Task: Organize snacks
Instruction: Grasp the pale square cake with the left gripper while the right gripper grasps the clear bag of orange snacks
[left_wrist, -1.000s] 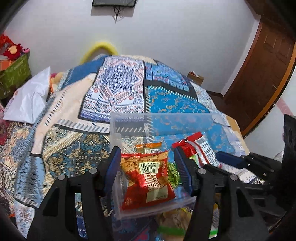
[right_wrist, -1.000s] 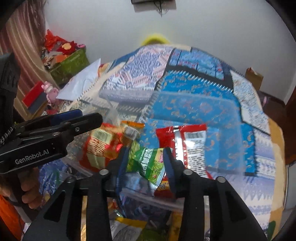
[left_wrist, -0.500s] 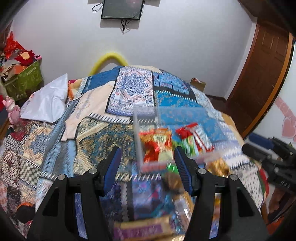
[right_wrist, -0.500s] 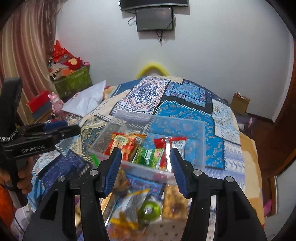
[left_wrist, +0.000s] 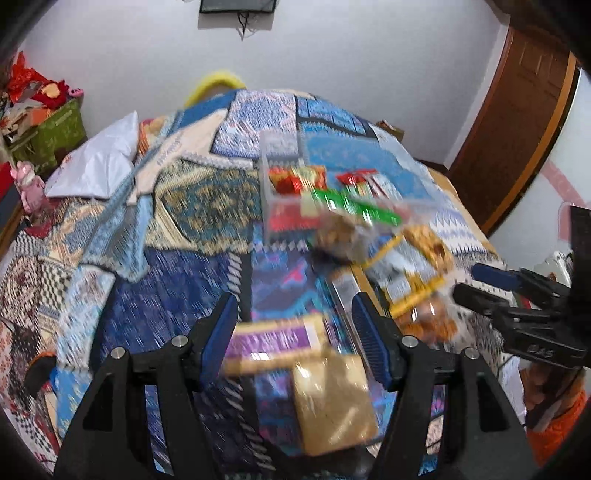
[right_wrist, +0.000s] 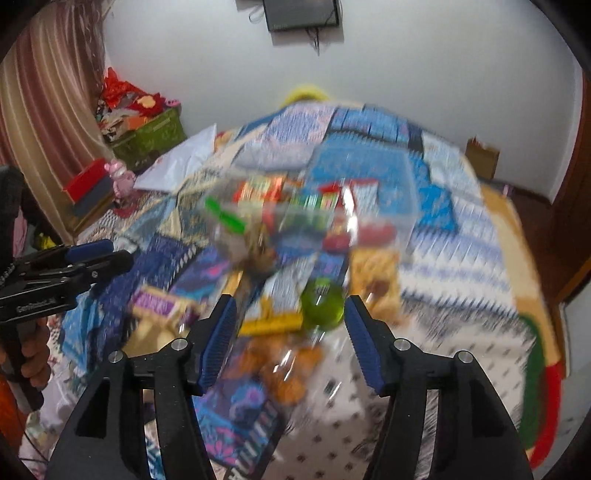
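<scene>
A clear plastic box (left_wrist: 266, 177) sits on the patterned bedspread and holds red, orange and green snack packets (left_wrist: 295, 177); it also shows in the right wrist view (right_wrist: 406, 218). Loose snacks lie in front of it: a purple-and-gold pack (left_wrist: 273, 341), a tan bag (left_wrist: 332, 398), a yellow-edged pack (left_wrist: 417, 273), a round green item (right_wrist: 322, 304) and an orange-snack bag (right_wrist: 284, 365). My left gripper (left_wrist: 295, 332) is open and empty above the purple pack. My right gripper (right_wrist: 288, 332) is open and empty near the green item. Both views are blurred.
The bed (left_wrist: 207, 199) is covered in blue patchwork cloth. A white pillow (left_wrist: 96, 162) lies at its left. A green box with toys (right_wrist: 151, 129) stands by the wall, a wooden door (left_wrist: 517, 122) at the right.
Both grippers have pulled back and up from the box. They were close over its packets a second ago; now the box is farther off and the loose snacks have come into view.
</scene>
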